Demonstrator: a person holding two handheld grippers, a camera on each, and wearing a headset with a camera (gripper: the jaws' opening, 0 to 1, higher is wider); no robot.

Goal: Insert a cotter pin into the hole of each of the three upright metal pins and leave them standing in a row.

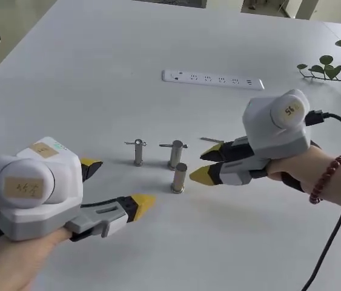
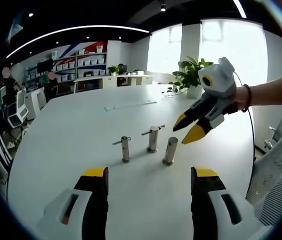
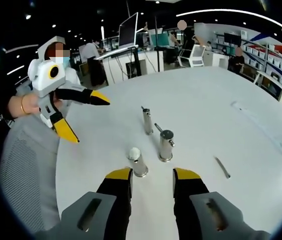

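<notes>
So three metal pins stand upright on the white surface (image 1: 97, 73). The left pin (image 1: 138, 151) and the back-right pin (image 1: 176, 153) each have a cotter pin through the top. The bare pin (image 1: 179, 177) sits just in front of the back-right one (so not in line with the other two). A loose cotter pin (image 1: 211, 140) lies flat beside the right gripper (image 1: 203, 165), whose jaws are partly open and hold nothing, tips near the bare pin. The left gripper (image 1: 117, 182) is off to the left, jaws spread wide, empty. A power strip (image 1: 212, 79) lies further back.
</notes>
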